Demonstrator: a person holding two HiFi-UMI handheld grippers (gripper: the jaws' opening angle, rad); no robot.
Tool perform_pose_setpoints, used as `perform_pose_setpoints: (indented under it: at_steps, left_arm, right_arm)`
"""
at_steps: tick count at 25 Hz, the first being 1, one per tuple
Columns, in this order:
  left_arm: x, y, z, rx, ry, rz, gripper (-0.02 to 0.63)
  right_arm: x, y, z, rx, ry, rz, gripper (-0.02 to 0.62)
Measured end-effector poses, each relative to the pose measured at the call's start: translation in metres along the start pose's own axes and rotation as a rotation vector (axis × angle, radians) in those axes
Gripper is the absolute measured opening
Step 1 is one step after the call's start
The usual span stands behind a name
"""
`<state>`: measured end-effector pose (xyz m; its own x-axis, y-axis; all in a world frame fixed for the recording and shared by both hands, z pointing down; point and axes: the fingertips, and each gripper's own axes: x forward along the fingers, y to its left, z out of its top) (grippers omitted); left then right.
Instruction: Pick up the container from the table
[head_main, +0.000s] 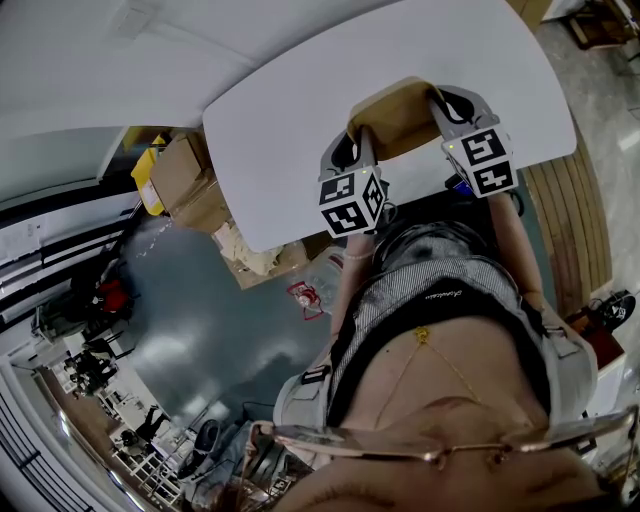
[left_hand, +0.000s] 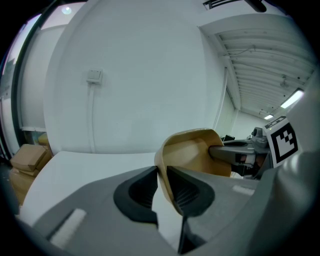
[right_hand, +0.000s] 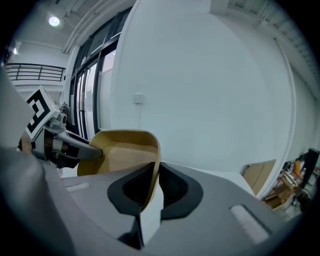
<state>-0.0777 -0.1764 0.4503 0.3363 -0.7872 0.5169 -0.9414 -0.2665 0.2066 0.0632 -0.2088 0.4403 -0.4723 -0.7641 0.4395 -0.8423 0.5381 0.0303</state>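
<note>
Both pairs of jaws are nearly together, and each pair pinches one thin wall of the container (head_main: 395, 118). On the left gripper (left_hand: 162, 172) I see one dark pad inside the tan wall and the other pad outside it, with the wall pressed between them. The right gripper (right_hand: 154, 172) has the opposite wall in the same manner. So the container sits between the two grippers, with its open side up and its rounded corners showing, and each gripper's camera sees the other gripper reaching in from the far side. From the head view the container is over the near edge of the white table (head_main: 300, 110), close to the person's body. I cannot tell if its bottom touches the table top or is a little above it. The marker cube (head_main: 352, 203) of the left gripper is just beside the table edge. To the left of the table some cardboard boxes (head_main: 185, 175) stand on the grey floor, and a yellow thing (head_main: 148, 180) is beside them. Behind the table is a plain white wall with a small wall box (left_hand: 94, 76), and a cable (left_hand: 93, 120) goes down from it. Nothing stands between the jaws and the container.
</note>
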Motion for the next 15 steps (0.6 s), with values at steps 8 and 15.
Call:
perform_pose_setpoints:
  at_steps: [8, 15]
  left_arm:
    - [0.0015, -0.0001, -0.0001, -0.003, 0.005, -0.003, 0.061]
    - [0.0044, 0.0062, -0.0021, -0.007, 0.012, -0.004, 0.061]
  right_arm:
    - [0.0011, -0.0004, -0.0002, 0.005, 0.015, 0.005, 0.046]
    - [0.0078, 0.0023, -0.0018, 0.002, 0.022, 0.003, 0.047]
